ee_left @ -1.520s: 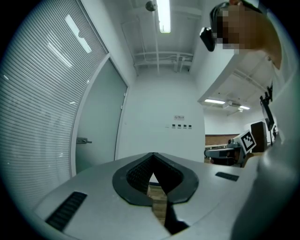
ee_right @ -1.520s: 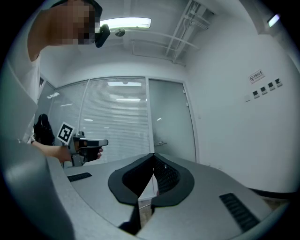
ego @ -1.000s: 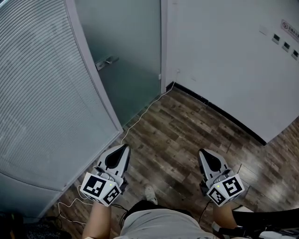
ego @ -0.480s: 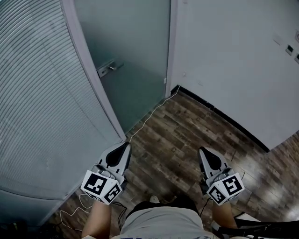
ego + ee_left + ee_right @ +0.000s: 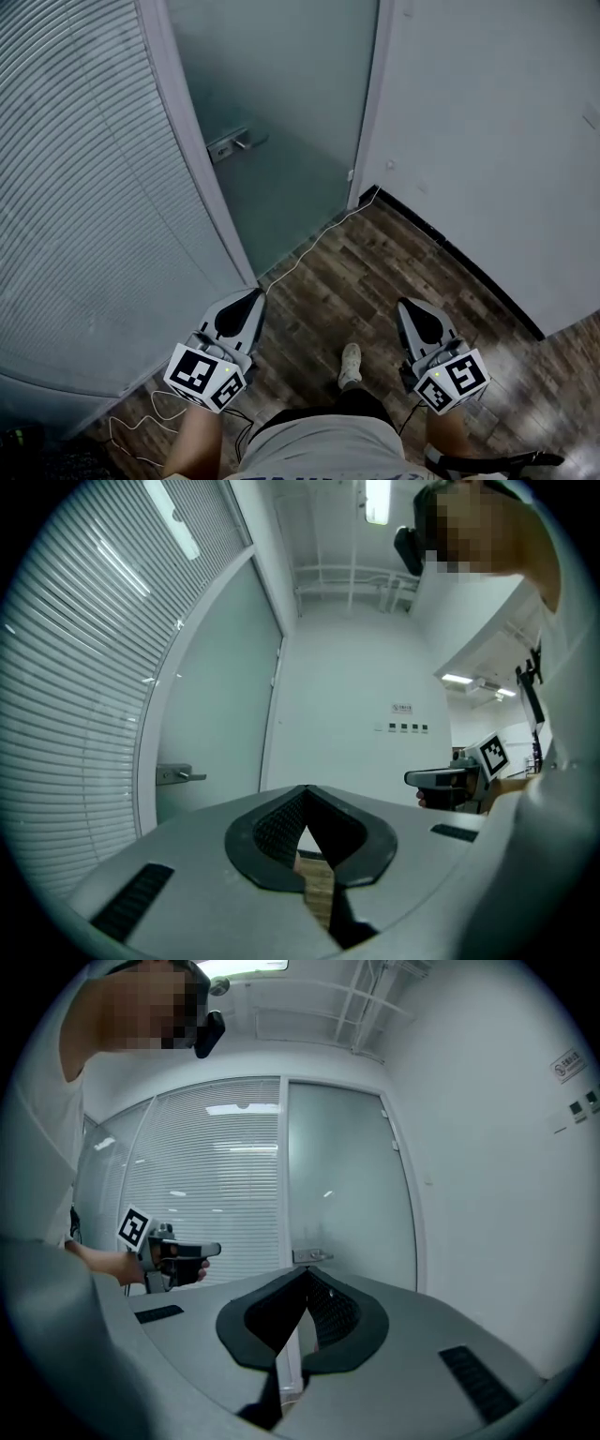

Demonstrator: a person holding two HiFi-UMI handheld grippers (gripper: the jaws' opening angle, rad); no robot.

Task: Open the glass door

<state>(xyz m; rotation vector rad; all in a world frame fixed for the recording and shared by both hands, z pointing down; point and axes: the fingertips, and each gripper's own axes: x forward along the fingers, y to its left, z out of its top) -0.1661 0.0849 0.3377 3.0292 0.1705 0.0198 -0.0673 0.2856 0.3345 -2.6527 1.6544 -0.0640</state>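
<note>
The frosted glass door (image 5: pixel 281 94) stands closed in its grey frame at the top of the head view. Its metal lever handle (image 5: pixel 234 145) sits on the door's left edge. My left gripper (image 5: pixel 249 296) points level toward the door's bottom left corner, well short of the handle, jaws shut and empty. My right gripper (image 5: pixel 405 306) is held level over the wood floor, also shut on nothing. The left gripper view shows the handle (image 5: pixel 178 775) to the left of the left gripper (image 5: pixel 307 789). In the right gripper view the handle (image 5: pixel 312 1256) lies straight beyond the right gripper (image 5: pixel 307 1271).
A glass wall with slatted blinds (image 5: pixel 84 187) fills the left. A white wall (image 5: pixel 487 141) with a black baseboard (image 5: pixel 450 253) runs along the right. A thin white cable (image 5: pixel 309 246) trails over the wood floor (image 5: pixel 366 281). The person's shoe (image 5: pixel 350 364) shows between the grippers.
The person has stepped toward the door with both grippers. The door and its handle now sit lower and larger in the head view. Both pairs of jaws stay shut.
</note>
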